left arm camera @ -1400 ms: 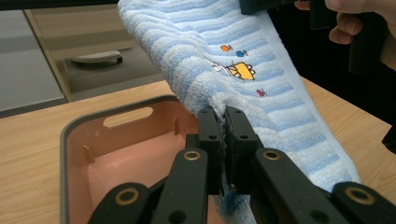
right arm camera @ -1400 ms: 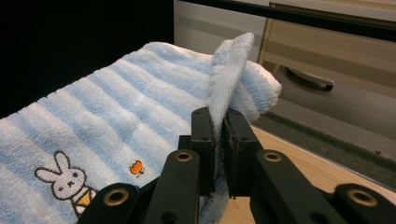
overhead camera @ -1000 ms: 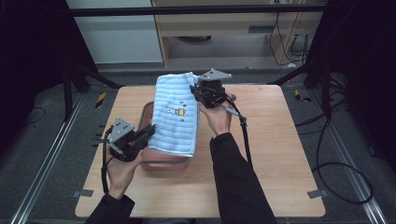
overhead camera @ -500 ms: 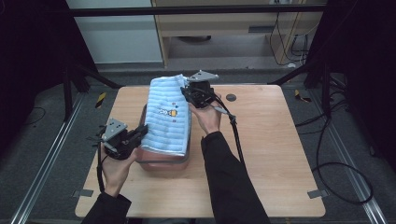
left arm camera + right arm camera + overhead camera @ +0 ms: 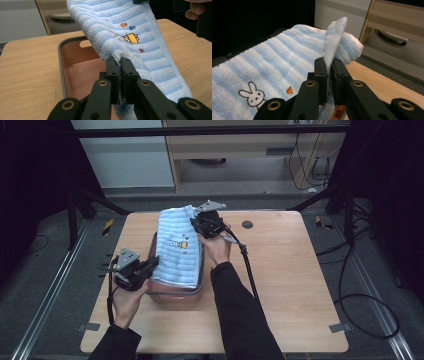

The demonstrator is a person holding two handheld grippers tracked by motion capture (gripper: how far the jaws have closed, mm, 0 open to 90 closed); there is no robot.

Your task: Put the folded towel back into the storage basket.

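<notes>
Table and what it is carrying

I am looking at a light wooden table (image 5: 300,285) sitting mid-frame on the grey floor (image 5: 380,270); a pink tub with a grey rim (image 5: 172,295) is resting directly on it left of centre, a small dark round disc (image 5: 247,224) is lying near the upper edge, and grey tape tabs (image 5: 336,327) are sticking at the lower corners.

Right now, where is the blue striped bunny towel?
In the high view the blue striped terry towel hangs over the pink plastic tub on the wooden table's left half, pinched between the left gripper and right gripper.
</notes>
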